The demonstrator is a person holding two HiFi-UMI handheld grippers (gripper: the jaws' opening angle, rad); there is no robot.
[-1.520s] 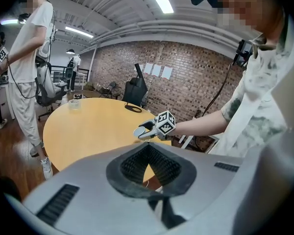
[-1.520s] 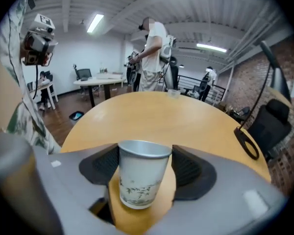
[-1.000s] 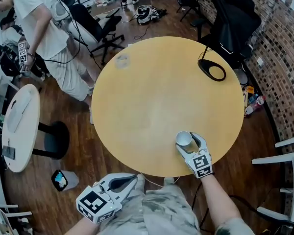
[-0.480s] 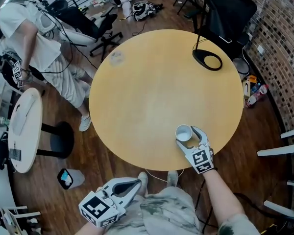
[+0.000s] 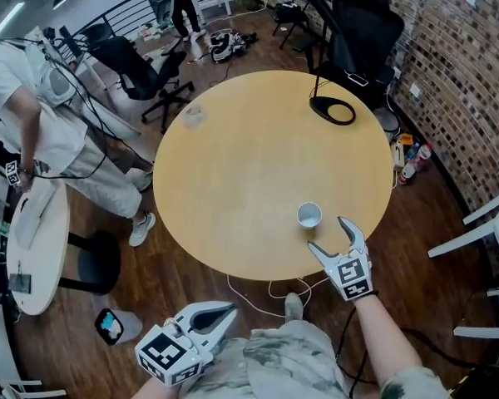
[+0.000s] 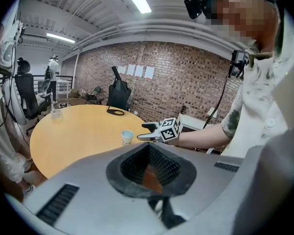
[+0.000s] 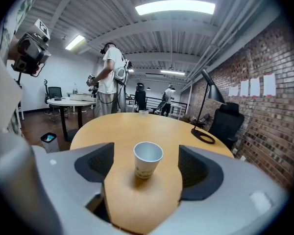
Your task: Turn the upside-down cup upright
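Note:
A white paper cup [image 5: 308,215] stands upright, mouth up, on the round wooden table [image 5: 249,156] near its front edge. My right gripper [image 5: 328,233] is open just behind the cup, at the table's rim, with its jaws apart and clear of it. In the right gripper view the cup [image 7: 147,159] stands centred a short way ahead of the two spread pads. My left gripper [image 5: 230,307] hangs low by my body, off the table, shut on nothing. From the left gripper view the cup [image 6: 128,137] shows small beside the right gripper [image 6: 146,131].
A black ring-shaped lamp base [image 5: 333,110] lies at the table's far right, and a clear glass [image 5: 193,115] at its far left. Black office chairs [image 5: 366,23] stand behind. A person [image 5: 33,115] works at a small white table [image 5: 33,231] on the left.
My right gripper, earlier closed round the cup, has let go and drawn back toward the table edge. The cup stays standing upright. The left gripper has barely moved.

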